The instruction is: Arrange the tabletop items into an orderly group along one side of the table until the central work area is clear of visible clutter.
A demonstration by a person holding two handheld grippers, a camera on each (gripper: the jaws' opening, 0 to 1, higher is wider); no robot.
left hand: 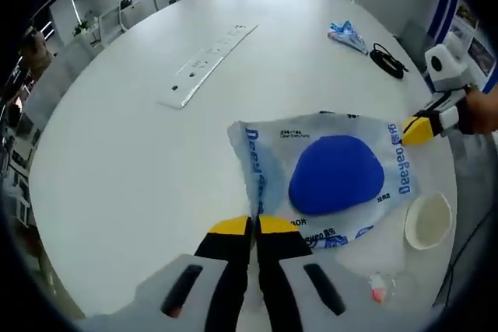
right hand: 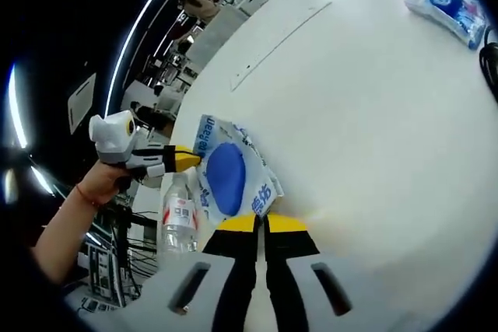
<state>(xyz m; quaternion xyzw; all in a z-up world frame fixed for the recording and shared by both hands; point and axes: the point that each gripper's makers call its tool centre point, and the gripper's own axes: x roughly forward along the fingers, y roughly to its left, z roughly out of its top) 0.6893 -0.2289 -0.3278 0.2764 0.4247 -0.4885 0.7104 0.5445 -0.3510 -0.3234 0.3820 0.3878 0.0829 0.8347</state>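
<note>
Left gripper (left hand: 254, 225) clenched, yellow-tipped jaws pressed together on the near edge of the clear printed pouch (left hand: 323, 180), which lay flat on the white table (left hand: 117, 153). Right gripper (left hand: 416, 131) clamped on the pouch's opposite edge, a hand (left hand: 481, 111) behind it. Inside the pouch, a round blue pad (left hand: 336, 174), seen through the plastic. Just beyond the pouch's far corner, beside the right gripper, a small white bowl (left hand: 428, 221). Close to the pouch's near side, a small clear item with a red spot (left hand: 377, 291), too blurred to name. Well away from the pouch, across the table, a long white power strip (left hand: 208, 60); farther off still, a blue-and-white packet (left hand: 348, 36) with a coiled black cable (left hand: 387, 61) just beside it.

From the right gripper view: right gripper (right hand: 261, 223) shut on the pouch (right hand: 233, 176) at its nearest corner, the blue pad (right hand: 226, 169) showing through. Left gripper (right hand: 185, 159) gripping the pouch's other side, a hand (right hand: 101, 180) holding it. Just beside the pouch, a clear water bottle (right hand: 180, 219) with a red-and-white label, possibly standing upright, though the lens distortion made that hard to judge. Far from the pouch, the blue-and-white packet (right hand: 450, 7) near the table (right hand: 373, 130) edge.
</note>
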